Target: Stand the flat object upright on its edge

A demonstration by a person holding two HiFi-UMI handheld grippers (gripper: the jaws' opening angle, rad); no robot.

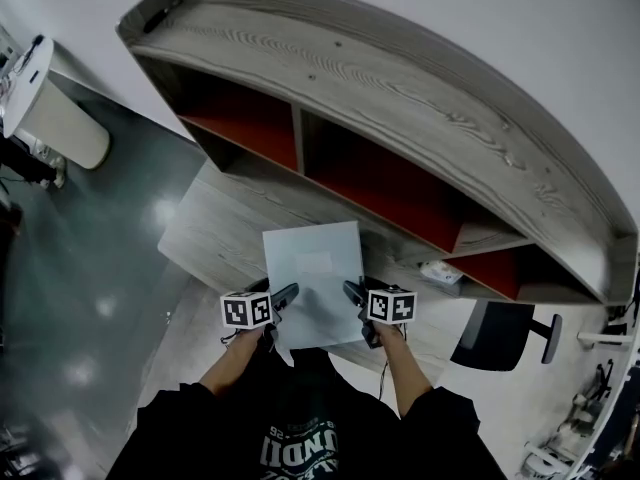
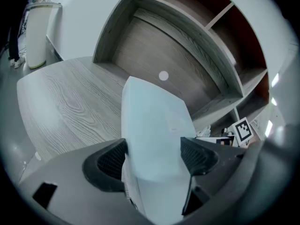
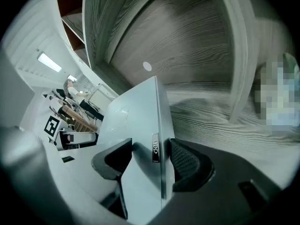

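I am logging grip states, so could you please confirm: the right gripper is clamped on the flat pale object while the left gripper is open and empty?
Not quite. The left gripper is not open and empty: the left gripper view shows its jaws shut on the flat pale object. The right gripper is clamped on it, as you say.

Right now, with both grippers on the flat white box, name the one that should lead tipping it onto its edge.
Right, probably. The right gripper clamps squarely across the thin edge of the flat white box, both pads on its faces. The left gripper, shut on the other near corner, can steady it.
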